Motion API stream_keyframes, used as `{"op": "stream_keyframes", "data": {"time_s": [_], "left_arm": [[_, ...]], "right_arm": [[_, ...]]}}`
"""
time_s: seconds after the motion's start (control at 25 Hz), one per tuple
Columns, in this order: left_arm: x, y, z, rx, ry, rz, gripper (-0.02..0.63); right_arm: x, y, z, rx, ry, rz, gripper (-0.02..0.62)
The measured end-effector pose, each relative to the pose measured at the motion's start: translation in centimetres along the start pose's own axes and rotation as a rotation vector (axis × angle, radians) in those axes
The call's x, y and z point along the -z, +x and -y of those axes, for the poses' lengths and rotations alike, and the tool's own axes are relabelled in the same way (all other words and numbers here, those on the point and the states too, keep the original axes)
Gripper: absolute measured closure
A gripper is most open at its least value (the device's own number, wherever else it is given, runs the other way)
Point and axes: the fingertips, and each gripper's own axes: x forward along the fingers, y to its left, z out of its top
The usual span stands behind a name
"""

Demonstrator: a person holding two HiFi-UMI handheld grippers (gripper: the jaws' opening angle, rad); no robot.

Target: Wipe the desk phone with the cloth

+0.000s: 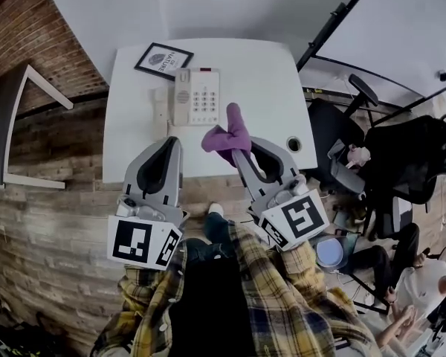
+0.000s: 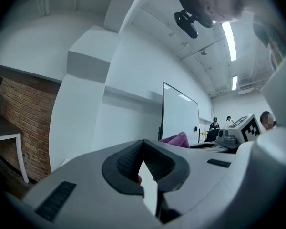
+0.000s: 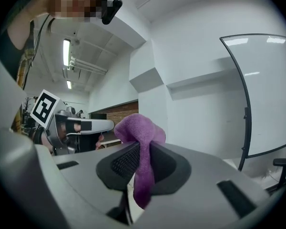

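Nearest, my plaid sleeves (image 1: pixel 282 303), one behind each marker cube. Left gripper (image 1: pixel 173 143): clenched, jaws meeting at the tips with nothing between them, held over the near edge of the bench (image 1: pixel 267 80) and angled toward the phone. Right gripper (image 1: pixel 243 150): grasping the cloth (image 1: pixel 227 134), jaws pressed on its middle. Cloth: purple, bunched, a rounded fold standing above the jaws and a tail hanging below them; it sits beside the phone's near right corner, and I cannot tell whether it touches phone or bench. Desk phone (image 1: pixel 196 96): white, lying flat on the bench just beyond both grippers, handset on its left side, keypad on the right, a small red mark at the far edge. Framed picture (image 1: pixel 163 61): dark frame, flat on the bench at the far left corner, close behind the phone. Round cable hole (image 1: pixel 294 144): near the bench's right edge. Black office chair (image 1: pixel 416 162): on the floor well to the right. Brick wall (image 1: pixel 30 28): to the left.
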Motion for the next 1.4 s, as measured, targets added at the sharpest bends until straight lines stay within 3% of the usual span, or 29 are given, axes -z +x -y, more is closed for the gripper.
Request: {"op": "stream_keyframes", "data": {"time_s": [0.32, 0.64, 1.4], "left_arm": [[-0.1, 1.3, -1.3, -0.084, 0.016, 0.009, 0.592], [0.5, 2.5, -3.3, -0.108, 0.015, -0.017, 0.592], [-0.9, 13.5, -16.9, 0.020, 0.008, -0.046, 0.592]], "right_arm": [[-0.2, 1.7, 2.2, -0.053, -0.008, 0.015, 0.535], [0.7, 4.1, 3.0, -0.065, 0.018, 0.000, 0.534], [-0.4, 20.6, 7.4, 0.023, 0.043, -0.039, 0.534]]}}
